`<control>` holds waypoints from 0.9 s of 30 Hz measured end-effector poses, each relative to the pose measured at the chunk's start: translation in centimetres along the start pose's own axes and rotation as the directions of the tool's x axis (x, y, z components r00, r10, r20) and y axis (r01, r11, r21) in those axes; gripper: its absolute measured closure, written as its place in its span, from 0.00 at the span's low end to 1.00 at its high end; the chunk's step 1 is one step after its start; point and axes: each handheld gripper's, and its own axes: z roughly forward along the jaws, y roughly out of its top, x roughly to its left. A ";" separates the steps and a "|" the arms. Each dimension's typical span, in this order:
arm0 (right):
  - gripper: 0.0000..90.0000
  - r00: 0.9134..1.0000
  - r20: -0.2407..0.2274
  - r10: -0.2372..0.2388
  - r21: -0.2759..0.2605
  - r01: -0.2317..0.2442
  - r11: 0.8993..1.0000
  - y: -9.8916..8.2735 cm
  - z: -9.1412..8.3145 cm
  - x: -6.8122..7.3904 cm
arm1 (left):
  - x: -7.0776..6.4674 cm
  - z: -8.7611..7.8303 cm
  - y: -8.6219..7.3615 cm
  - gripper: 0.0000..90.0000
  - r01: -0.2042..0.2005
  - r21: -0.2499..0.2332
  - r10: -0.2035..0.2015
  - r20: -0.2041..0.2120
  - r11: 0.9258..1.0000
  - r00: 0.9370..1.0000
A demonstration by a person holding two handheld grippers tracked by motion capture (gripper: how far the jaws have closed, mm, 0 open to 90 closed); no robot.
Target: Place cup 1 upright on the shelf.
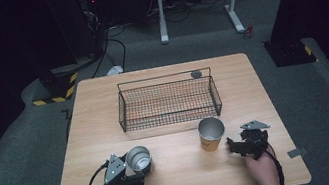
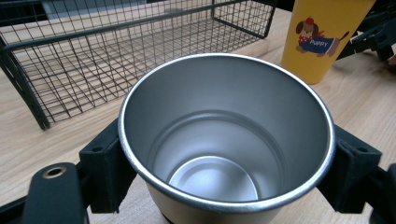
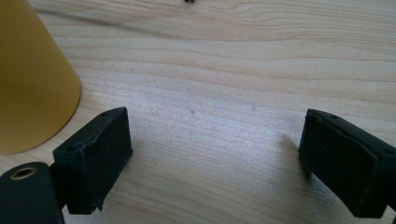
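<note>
Steel cup [image 2: 226,140] sits pinched between the left gripper [image 1: 132,171] jaws; right gripper [image 3: 224,163] jaws spread, empty.

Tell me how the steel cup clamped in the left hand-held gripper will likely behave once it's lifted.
The steel cup looks rigid, so it probably won't dent between the pads of the left hand-held gripper. Its smooth, shiny wall may slip if the grip loosens. It is empty and thin-rimmed, so likely light; set down off-level it could tip and roll.

Overhead view; two close tabletop [image 1: 177,151] views
</note>
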 end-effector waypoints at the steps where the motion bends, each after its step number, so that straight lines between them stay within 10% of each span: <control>1: 0.10 1.000 0.000 0.000 0.000 0.000 1.000 0.0 0.0 0.0 | 0.0 -0.1 0.0 0.21 -0.001 -0.002 0.001 -0.002 1.000 1.000; 27: 0.10 1.000 0.000 0.000 0.000 0.000 1.000 0.0 0.0 0.0 | 0.3 -0.8 0.4 0.21 0.015 -0.063 -0.016 -0.016 0.998 1.000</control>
